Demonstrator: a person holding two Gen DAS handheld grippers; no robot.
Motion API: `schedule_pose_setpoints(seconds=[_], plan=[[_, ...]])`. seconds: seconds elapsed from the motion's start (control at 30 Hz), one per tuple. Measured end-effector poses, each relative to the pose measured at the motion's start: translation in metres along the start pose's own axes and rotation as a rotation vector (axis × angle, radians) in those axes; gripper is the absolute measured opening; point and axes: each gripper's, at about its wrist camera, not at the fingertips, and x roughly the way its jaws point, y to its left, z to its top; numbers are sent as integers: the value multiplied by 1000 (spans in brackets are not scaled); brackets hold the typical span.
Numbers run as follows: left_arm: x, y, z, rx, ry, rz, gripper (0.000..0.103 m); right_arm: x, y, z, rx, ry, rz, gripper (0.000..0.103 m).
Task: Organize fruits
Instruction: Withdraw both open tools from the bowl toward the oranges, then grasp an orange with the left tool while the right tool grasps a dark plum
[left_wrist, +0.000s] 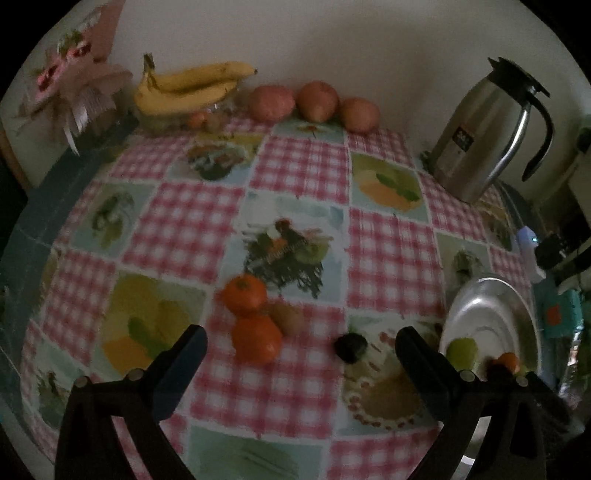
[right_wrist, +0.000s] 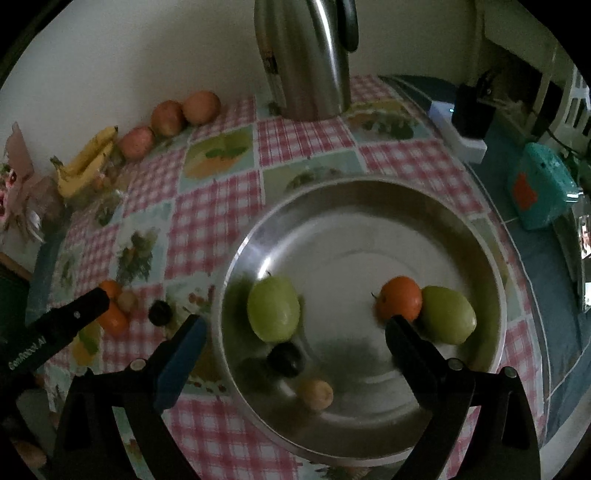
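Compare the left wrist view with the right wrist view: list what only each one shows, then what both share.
Only the left wrist view: the whole steel jug with lid and handle, and the open left gripper.

Only the right wrist view: the dark plum and small yellowish fruit in the steel bowl, the teal box, and the open right gripper.

Both: bananas, two oranges on the cloth, the bowl.
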Motion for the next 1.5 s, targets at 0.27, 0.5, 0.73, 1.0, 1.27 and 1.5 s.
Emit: schedule_pose_setpoints(seconds=[0.27,0.5,0.73,1.0,1.27,1.5], plan=[[-9,24,39,-41,-41,17,102,-8,33,31,-31,-61,56,97],[-13,42,33,-62,-19,1,102,-25,75,31,-129,-110,141,97],[6,55,32,-91,25,-8,100,-5,108,16,-228,-53,141,82],[39,67,31,-162,93,-47,92,47,128,6,-276,70,121,63],[55,64,34,-145,115,-47,85,80,136,-4,-305,156,86,55],[62,63,34,-153,144,-68,66,83,135,-5,-300,159,78,43]])
